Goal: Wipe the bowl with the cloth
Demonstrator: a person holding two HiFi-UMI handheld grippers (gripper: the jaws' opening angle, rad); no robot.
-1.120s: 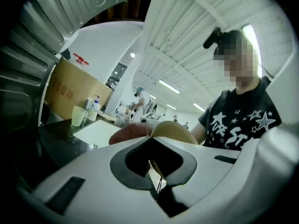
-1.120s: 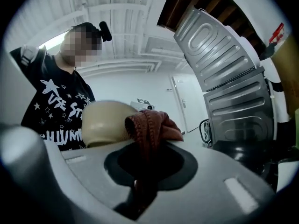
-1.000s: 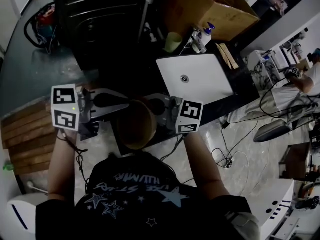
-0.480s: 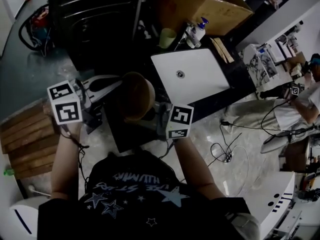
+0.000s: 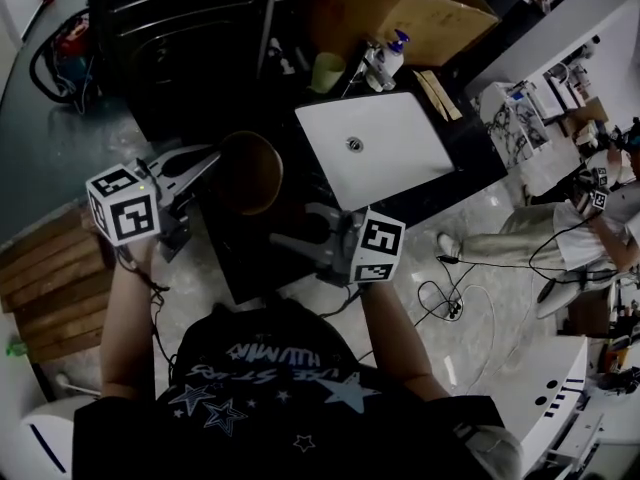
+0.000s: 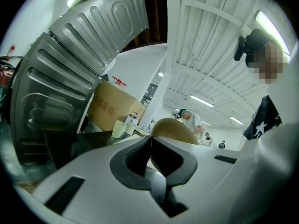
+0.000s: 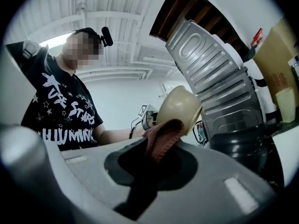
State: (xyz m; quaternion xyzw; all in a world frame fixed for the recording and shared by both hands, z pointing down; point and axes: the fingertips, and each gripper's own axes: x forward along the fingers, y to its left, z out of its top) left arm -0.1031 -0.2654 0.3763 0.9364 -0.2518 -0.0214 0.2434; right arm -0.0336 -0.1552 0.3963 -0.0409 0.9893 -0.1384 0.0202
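- The ribbed metal panel (image 6: 70, 64) fills the upper left of the left gripper view and the right side of the right gripper view. The head view shows only a dark ribbed mass along its top edge.
- The black table (image 5: 250, 258) is seen from above in the head view alone. A flat white slab (image 5: 375, 148) lies on it, right of centre.
- The cardboard box (image 5: 410, 8) sits at the top of the head view. The left gripper view shows it side-on.
- The left gripper (image 5: 213, 160) reaches in from the left of the head view. Its own view (image 6: 150, 141) shows the jaws clamped on the bowl's rim.
- The right gripper (image 5: 300, 226) lies at the lower centre. In its own view (image 7: 156, 146), its jaws are closed on the cloth.
- The bowl (image 5: 248, 171) is held off the table, tipped on its side, at centre left. The right gripper view shows its pale outside (image 7: 180, 106).
- The reddish cloth (image 7: 161, 136) shows clearly only in the right gripper view. Its tip overlaps the bowl there, but contact cannot be told.
- The pale cup (image 5: 325, 71) stands near the box.
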